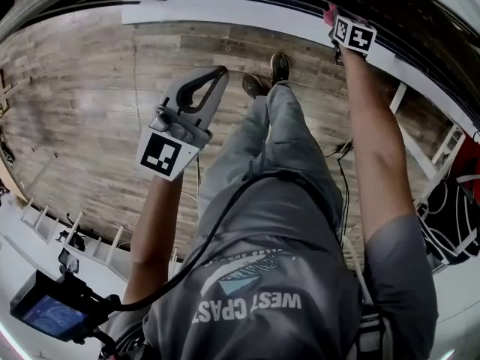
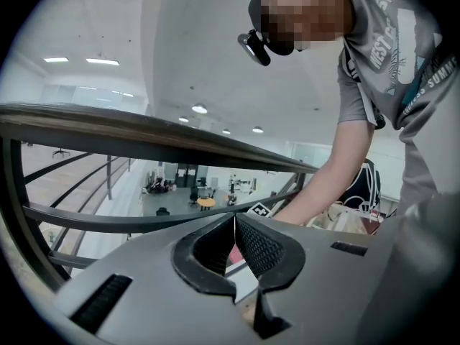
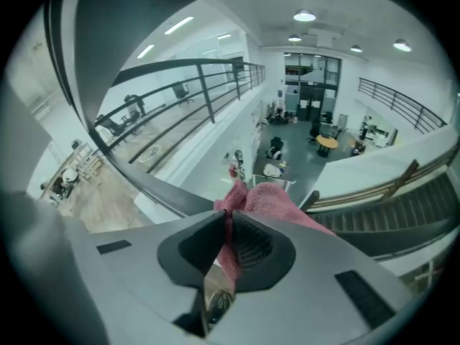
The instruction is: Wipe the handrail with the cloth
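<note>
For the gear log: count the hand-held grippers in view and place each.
2. The left hand-held gripper is held over the wooden floor, jaws shut, empty. The right hand-held gripper is up at the handrail, shut on the pink cloth. None looks hidden.

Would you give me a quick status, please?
Right gripper shut on pink cloth at handrail. Left gripper shut, empty. Nothing blocking.

Right gripper (image 3: 228,220), jaws clamped on pink cloth (image 3: 272,197), dark handrail (image 3: 159,190) just beyond
</note>
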### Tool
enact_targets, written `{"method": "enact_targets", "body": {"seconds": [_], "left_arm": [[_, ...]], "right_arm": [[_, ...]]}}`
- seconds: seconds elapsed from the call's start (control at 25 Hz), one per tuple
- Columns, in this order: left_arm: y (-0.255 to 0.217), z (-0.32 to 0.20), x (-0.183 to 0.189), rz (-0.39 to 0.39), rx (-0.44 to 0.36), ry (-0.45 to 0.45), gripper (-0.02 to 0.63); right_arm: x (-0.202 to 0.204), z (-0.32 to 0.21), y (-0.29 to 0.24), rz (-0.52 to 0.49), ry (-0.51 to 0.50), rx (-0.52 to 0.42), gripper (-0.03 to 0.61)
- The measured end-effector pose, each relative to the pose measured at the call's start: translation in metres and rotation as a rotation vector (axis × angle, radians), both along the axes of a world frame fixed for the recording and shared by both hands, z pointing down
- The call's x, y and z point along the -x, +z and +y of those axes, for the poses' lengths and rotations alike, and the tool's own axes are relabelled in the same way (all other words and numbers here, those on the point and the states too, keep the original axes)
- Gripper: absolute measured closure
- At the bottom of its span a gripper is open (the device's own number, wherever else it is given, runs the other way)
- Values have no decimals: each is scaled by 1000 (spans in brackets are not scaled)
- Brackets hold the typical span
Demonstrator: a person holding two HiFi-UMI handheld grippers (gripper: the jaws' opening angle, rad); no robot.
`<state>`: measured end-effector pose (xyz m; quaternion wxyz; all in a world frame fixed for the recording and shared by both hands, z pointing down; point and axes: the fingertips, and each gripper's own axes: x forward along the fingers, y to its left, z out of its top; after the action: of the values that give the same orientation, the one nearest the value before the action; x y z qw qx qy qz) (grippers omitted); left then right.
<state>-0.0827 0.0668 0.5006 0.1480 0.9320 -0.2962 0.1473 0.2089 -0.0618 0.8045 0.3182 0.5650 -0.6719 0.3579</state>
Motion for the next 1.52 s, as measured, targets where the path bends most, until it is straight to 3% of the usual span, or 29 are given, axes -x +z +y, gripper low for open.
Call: {"method": "enact_targets", "body": {"seconds": [0.12, 0.28, 0.44, 0.64, 0.76, 0.88, 1.08, 1.2, 1.44, 1.52], "left_arm": [[-4, -3, -16, 0, 5, 8, 607], [-8, -16, -35, -23, 10, 22, 607], [-10, -31, -46, -26, 9, 0, 607], [-7, -45, -52, -37, -2, -15, 607], [-9, -55, -54, -36, -27, -25, 607], [-13, -60, -56, -32, -47, -33, 607], [-7, -48, -54, -43, -25, -17, 607], [-5, -44, -53, -46, -13, 0, 607], [-14, -32, -21, -53, -37, -2, 607], [-15, -31, 0, -54, -39, -9, 607]], "right_arm": [[64, -19, -2, -80, -116, -32, 549], [106, -37, -12, -150, -130, -48, 549], [82, -32, -12, -100, -184, -70, 549], [-13, -6, -2, -33, -21, -68, 549], [-39, 4, 4, -29, 43, -40, 549], [-22, 0, 9, -52, 56, -35, 549], [58, -12, 9, -89, -129, -53, 549], [82, -21, 7, -115, -149, -58, 549], [54, 0, 3, -65, -159, -69, 549], [39, 8, 4, -44, -101, -60, 549]]}}
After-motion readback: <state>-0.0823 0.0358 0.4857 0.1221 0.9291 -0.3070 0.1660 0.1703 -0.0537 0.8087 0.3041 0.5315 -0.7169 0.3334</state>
